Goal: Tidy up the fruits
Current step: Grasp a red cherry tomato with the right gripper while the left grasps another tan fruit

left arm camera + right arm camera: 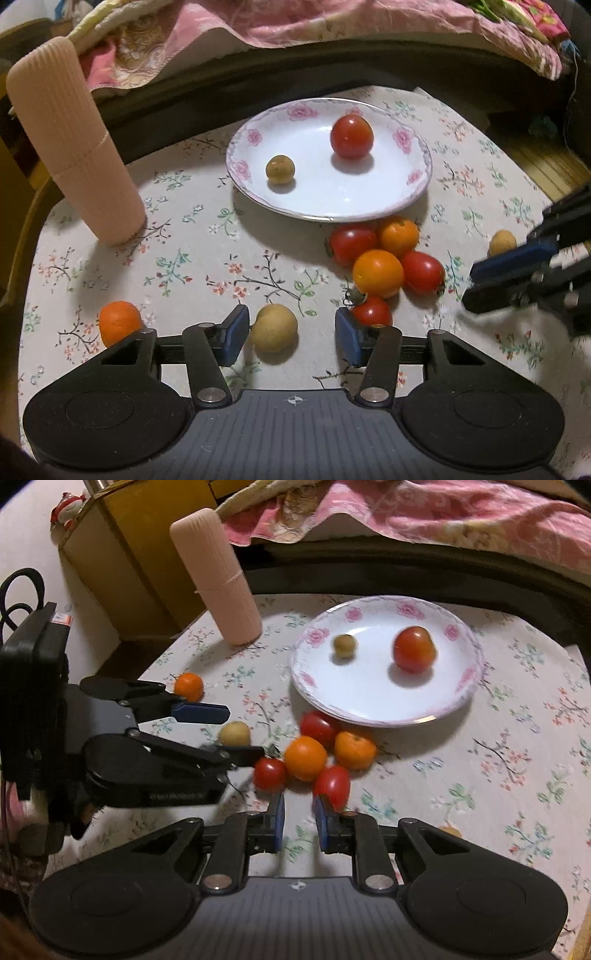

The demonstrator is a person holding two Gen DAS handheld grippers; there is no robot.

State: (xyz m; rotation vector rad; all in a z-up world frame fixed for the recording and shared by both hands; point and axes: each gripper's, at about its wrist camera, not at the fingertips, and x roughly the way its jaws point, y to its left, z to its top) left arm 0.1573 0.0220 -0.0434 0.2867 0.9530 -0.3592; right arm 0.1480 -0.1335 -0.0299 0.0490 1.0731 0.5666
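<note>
A white plate [413, 184] rimmed with pink roses is seen on a floral-clothed desk [184, 258], carrying a red tomato [351, 136] and a small tan fruit [280, 169] set well apart. Just in front of the plate, red tomatoes and oranges are clustered in a pile [384, 266]. The left gripper [290, 332] is held with its jaws open around a yellowish round fruit [275, 326], which lies nearer the left pad; no contact can be made out. A lone orange [119, 322] is left beside it. The right gripper [299, 818] is shown with its jaws closed to a narrow gap, nothing gripped, just short of the pile. A ribbed pink cylinder [74, 147] is stood at the desk's edge.
</note>
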